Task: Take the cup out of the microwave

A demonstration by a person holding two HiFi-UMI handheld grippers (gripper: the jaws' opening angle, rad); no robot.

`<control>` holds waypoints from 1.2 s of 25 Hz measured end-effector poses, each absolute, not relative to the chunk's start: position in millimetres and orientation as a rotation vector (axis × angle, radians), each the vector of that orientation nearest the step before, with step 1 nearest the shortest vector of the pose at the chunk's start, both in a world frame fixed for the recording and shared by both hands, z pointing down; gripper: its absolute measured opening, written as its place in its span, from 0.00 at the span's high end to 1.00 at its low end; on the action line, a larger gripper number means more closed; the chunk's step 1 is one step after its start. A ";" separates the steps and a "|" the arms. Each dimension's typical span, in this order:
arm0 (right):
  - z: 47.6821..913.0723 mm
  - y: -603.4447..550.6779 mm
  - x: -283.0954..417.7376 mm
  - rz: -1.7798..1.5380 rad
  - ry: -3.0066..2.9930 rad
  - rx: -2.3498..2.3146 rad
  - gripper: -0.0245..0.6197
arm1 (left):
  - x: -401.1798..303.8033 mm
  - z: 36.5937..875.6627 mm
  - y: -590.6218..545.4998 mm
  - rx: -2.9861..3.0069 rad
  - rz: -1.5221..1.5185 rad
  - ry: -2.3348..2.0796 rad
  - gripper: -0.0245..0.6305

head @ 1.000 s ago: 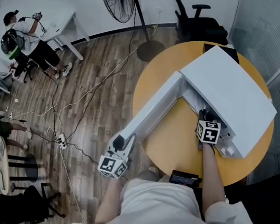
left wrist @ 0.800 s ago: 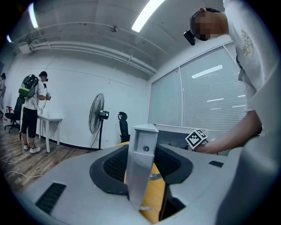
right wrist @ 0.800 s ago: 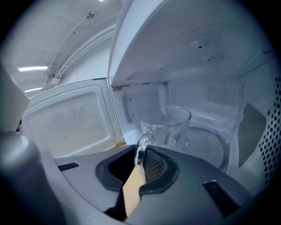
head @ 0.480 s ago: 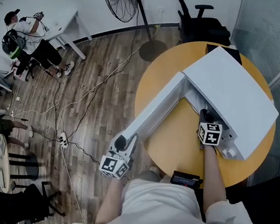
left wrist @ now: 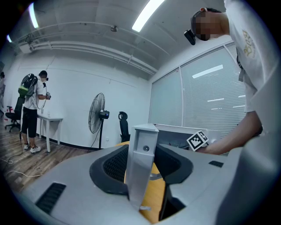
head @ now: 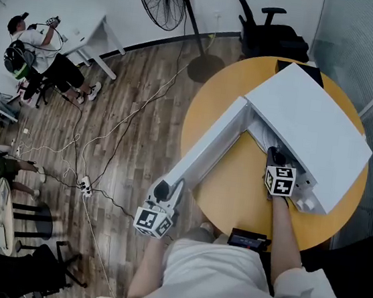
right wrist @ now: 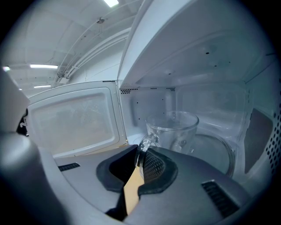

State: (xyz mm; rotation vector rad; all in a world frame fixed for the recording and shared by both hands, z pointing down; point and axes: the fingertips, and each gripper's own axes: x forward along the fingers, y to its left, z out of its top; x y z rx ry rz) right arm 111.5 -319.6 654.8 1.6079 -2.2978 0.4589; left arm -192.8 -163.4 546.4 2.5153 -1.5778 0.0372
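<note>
A clear glass cup (right wrist: 173,129) stands on the glass turntable (right wrist: 215,151) inside the white microwave (head: 311,126). My right gripper (right wrist: 142,163) reaches into the cavity. Its jaws are closing, and the pads pinch the cup's handle (right wrist: 145,146). In the head view the right gripper (head: 277,156) sits at the microwave's mouth and the cup is hidden. The door (head: 206,151) stands swung wide open to the left. My left gripper (head: 165,191) is shut on its far edge, and that door edge (left wrist: 145,140) shows upright between the pads of the left gripper (left wrist: 142,165).
The microwave sits on a round yellow table (head: 236,185). A dark phone-like device (head: 246,240) lies at the table's near edge. A standing fan (head: 157,0), an office chair (head: 271,34), floor cables (head: 106,142) and a person (head: 37,46) are farther off.
</note>
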 end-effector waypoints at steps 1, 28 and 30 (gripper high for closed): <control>654.0 -319.1 110.8 0.457 -2.302 1.606 0.93 | -192.9 545.8 -163.4 2.515 0.036 -1.578 0.66; 645.3 -308.9 106.9 0.435 -2.360 1.603 0.93 | -190.2 546.4 -163.2 2.519 0.039 -1.578 0.66; 643.8 -307.5 106.3 0.433 -2.371 1.602 0.93 | -190.7 546.4 -162.8 2.517 0.035 -1.577 0.66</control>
